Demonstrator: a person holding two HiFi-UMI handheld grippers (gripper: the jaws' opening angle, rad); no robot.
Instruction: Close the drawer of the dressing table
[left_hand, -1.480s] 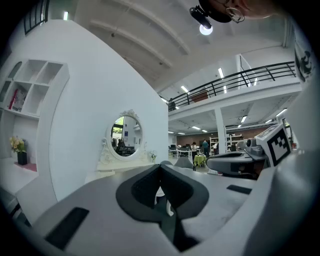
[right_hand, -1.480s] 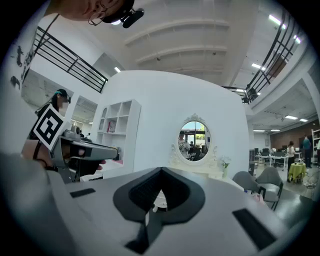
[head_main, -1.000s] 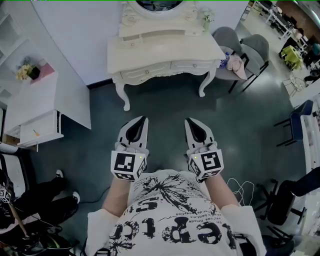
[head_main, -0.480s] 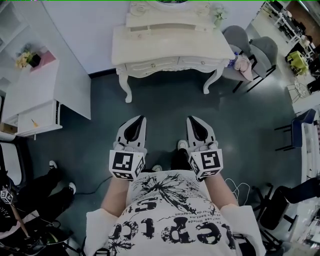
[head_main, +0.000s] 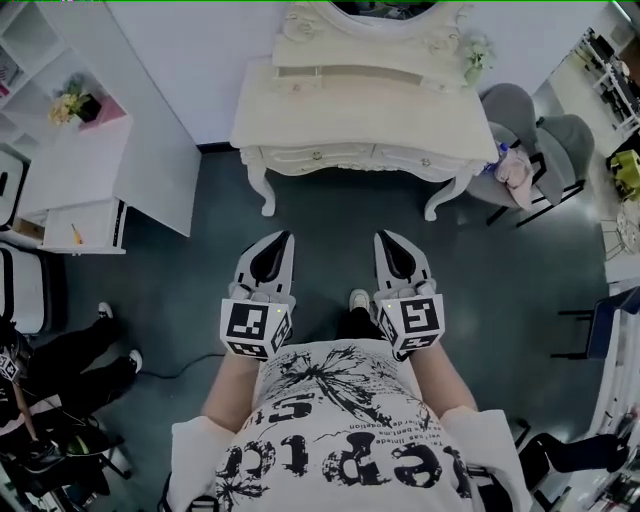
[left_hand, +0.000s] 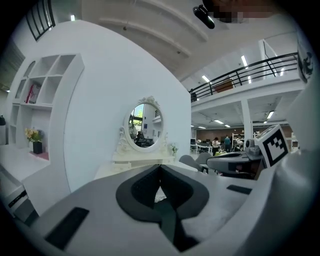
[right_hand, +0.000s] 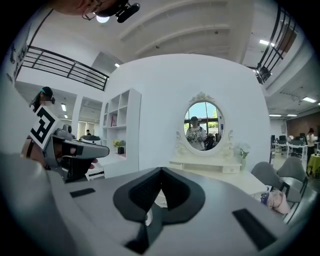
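While the dressing table (head_main: 350, 115) and its drawer fronts (head_main: 320, 157) stand well ahead of them, the left hand-held gripper (head_main: 285, 240) and right hand-held gripper (head_main: 383, 240) hang side by side, jaws together and empty; grey chairs (head_main: 525, 115) sit ahead-right.

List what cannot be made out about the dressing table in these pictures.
1. Drawers: head view, too small to tell whether any stands open.
2. Drawers again: both gripper views, hidden behind the left gripper and right gripper bodies.
3. Mirror: head view, cut off by the top edge.
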